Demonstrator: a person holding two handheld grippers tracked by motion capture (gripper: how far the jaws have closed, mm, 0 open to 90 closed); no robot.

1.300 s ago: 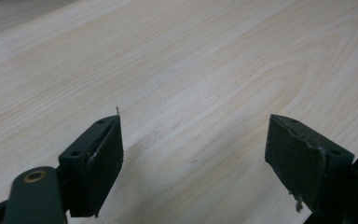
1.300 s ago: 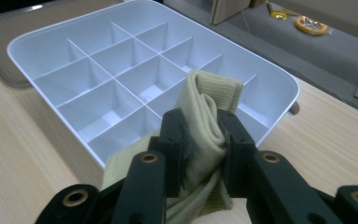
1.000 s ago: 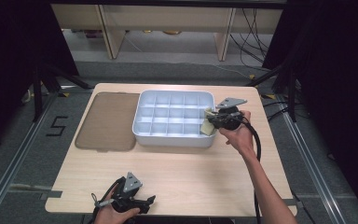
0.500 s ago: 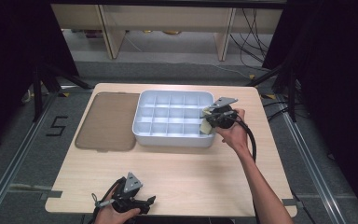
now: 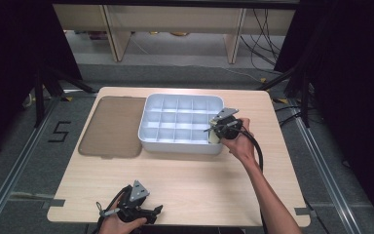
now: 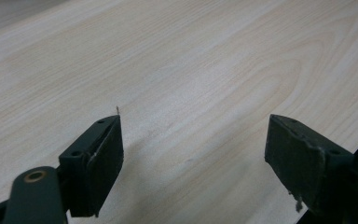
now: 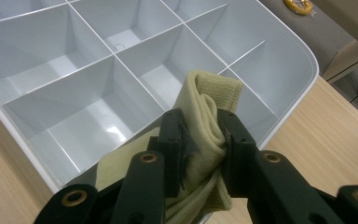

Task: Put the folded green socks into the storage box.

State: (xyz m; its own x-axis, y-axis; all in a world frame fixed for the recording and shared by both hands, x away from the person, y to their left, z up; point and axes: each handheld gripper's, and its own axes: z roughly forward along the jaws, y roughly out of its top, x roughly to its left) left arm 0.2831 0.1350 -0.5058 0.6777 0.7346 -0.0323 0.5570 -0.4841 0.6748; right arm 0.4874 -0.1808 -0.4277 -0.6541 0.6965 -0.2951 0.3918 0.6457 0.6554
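A pale yellow folded cloth (image 7: 205, 116) is pinched between the jaws of my right gripper (image 7: 204, 133), which is shut on it. In the high view that right gripper (image 5: 215, 135) hangs over the near right corner of the white compartment tray (image 5: 146, 117), with the cloth (image 5: 214, 139) a small pale patch below it. The cloth tip hovers above a near-right compartment of the tray (image 7: 303, 51). My left gripper (image 5: 148, 212) rests low at the table's front edge; its jaws (image 6: 193, 163) stand wide apart over bare wood, open with nothing between them.
A brown translucent lid (image 5: 112, 126) lies flat to the left of the tray. The wooden table (image 5: 185, 175) has bare room in front of the tray. Dark stands and cables surround the table; shelving stands behind it.
The right gripper with the cloth has sunk a little toward the tray's near right corner. The left gripper has stayed where it was.
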